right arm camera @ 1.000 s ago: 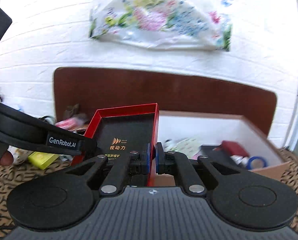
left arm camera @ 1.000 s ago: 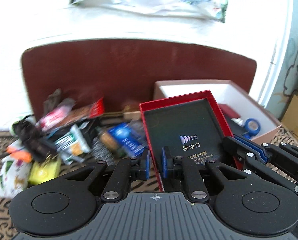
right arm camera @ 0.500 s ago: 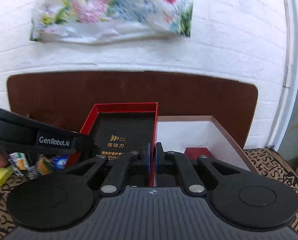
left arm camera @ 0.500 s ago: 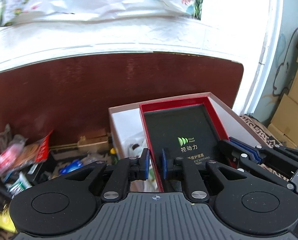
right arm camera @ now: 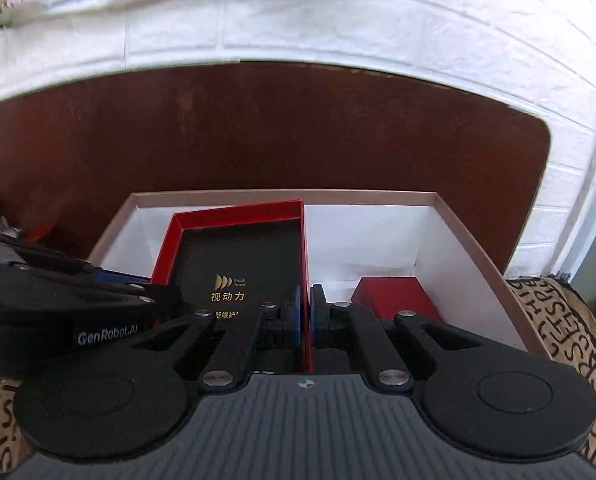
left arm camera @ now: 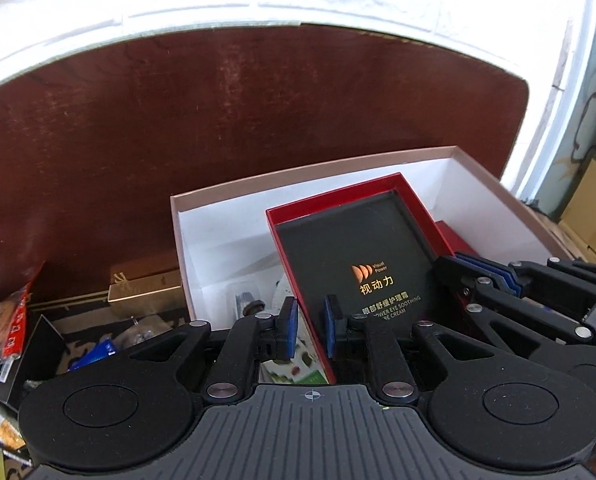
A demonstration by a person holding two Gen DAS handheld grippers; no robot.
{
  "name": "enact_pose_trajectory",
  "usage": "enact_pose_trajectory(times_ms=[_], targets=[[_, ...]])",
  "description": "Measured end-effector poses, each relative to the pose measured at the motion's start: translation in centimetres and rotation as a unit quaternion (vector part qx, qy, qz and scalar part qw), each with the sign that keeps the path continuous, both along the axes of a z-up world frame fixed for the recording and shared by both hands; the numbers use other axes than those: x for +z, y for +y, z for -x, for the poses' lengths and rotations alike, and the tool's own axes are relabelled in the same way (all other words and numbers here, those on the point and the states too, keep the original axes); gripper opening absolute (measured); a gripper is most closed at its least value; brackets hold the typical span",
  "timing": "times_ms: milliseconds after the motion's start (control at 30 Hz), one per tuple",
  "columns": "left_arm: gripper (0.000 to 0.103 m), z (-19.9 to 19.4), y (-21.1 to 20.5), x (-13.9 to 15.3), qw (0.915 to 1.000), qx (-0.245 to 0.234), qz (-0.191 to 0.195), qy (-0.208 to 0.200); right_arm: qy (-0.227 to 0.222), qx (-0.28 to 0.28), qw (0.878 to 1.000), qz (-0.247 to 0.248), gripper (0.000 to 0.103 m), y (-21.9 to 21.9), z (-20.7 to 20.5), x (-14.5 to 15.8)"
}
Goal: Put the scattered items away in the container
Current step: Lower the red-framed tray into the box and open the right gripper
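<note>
Two of my grippers flank one red tray point(left arm camera: 362, 240), hanging tilted over the open white box point(left arm camera: 226, 196). My left gripper point(left arm camera: 311, 322) is opening; its pads stand clear of the tray's left wall between them. My right gripper point(right arm camera: 305, 312) pinches the tray's right wall tight. I judge the tray light, stiff card, thin-walled and best held by its rim, where I have it. Its underside and what lies beneath it in the box are hidden; clutter point(left arm camera: 14, 320) at the left edge is cut off, hard to name.
</note>
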State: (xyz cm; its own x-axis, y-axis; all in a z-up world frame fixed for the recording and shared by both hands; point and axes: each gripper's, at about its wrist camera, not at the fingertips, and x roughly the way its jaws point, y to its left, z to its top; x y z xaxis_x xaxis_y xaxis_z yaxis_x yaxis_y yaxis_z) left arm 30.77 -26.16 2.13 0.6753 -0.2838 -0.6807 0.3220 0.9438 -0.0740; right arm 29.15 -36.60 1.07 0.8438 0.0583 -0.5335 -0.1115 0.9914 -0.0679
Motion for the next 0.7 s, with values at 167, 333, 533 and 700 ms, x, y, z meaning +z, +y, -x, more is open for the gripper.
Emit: enact_pose_trajectory(times_ms=[167, 333, 533, 700], targets=[[0.063, -0.7, 1.4, -0.2, 0.9995, 0.025, 0.021, 0.004, 0.008, -0.006, 1.000, -0.008, 0.020, 0.4, -1.1, -0.5], [0.075, 0.6, 3.2, 0.4, 0.9983, 0.019, 0.054, -0.012, -0.016, -0.042, 0.999, -0.024, 0.073, -1.1, 0.3, -0.1], [0.096, 3.3, 2.8, 1.2, 0.9978, 0.026, 0.045, -0.043, -0.033, -0.064, 0.997, -0.032, 0.096, -2.5, 2.8, 0.2], [0.102, 5.6, 3.7, 1.7, 0.9963, 0.043, 0.053, -0.052, -0.041, -0.062, 0.996, -0.051, 0.101, -3.3, 5.2, 0.3]])
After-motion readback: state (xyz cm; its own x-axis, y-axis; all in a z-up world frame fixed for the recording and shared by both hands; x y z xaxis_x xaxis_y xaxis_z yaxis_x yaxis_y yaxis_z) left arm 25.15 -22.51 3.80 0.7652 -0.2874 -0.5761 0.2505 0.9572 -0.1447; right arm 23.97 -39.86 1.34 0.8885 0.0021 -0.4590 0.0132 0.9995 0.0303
